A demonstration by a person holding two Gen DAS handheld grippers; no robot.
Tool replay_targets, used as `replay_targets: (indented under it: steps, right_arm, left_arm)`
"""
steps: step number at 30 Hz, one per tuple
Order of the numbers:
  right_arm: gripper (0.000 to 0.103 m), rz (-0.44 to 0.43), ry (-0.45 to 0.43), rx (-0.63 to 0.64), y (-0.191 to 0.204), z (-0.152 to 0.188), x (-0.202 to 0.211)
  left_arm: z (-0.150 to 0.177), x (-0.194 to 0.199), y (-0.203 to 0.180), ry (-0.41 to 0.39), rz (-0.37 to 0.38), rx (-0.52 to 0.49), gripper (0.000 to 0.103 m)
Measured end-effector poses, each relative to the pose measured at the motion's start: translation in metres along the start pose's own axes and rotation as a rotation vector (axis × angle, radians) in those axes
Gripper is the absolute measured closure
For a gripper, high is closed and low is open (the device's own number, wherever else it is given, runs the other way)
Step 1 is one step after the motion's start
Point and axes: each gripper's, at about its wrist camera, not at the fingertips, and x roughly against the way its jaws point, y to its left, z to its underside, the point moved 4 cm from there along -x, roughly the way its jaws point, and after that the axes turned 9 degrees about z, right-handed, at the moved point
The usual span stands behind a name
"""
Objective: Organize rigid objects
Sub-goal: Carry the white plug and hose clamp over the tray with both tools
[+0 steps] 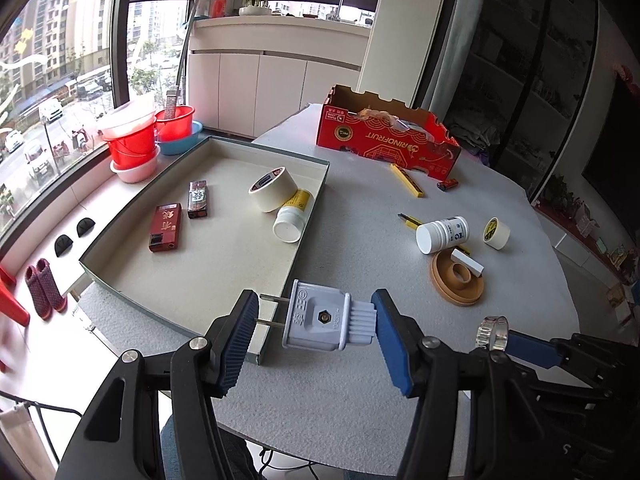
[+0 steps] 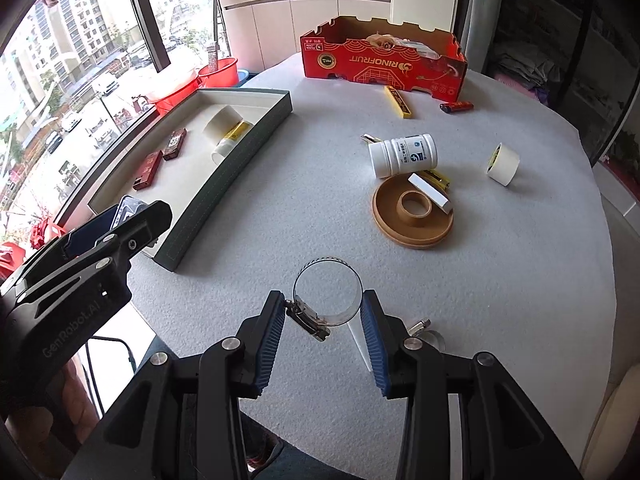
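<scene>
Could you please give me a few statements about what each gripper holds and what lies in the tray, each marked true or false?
1. The left gripper holds a white plug. True.
2. The right gripper holds a yellow battery. False: it holds a metal hose clamp.
3. The tray contains a roll of tape. True.
4. The red cardboard box sits inside the tray. False: it stands on the table, beyond the tray.

There were two white bottles [image 1: 442, 235] [image 1: 293, 216], two rolls of tape [image 1: 273, 189] [image 1: 496, 232] and two small red boxes [image 1: 165, 227] [image 1: 199, 199]. There was one plug [image 1: 322, 321], one metal ring clamp [image 2: 327, 293], one tray [image 1: 297, 256] and one red cardboard box [image 1: 384, 140]. There was also one brown round spool [image 1: 457, 278], one white block [image 1: 467, 262] and one long yellow stick [image 1: 407, 180].
</scene>
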Motion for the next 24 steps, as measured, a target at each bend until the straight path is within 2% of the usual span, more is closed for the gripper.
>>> replay_targets:
  steps: [12,18,24]
  right_arm:
    - [0.062,-0.035,-0.006,0.078,0.047,-0.018,0.000]
    - [0.062,-0.063,-0.017,0.103,0.070,-0.036,0.000]
    - [0.062,-0.117,-0.004,0.125,0.093,-0.054,-0.009]
  left_arm:
    - [-0.004,0.019,0.053,-0.052,-0.064,0.088,0.041]
    - [-0.008,0.031,0.090,-0.087,-0.152,0.132,0.041]
    - [-0.014,0.027,0.117,-0.082,-0.221,0.147,0.041]
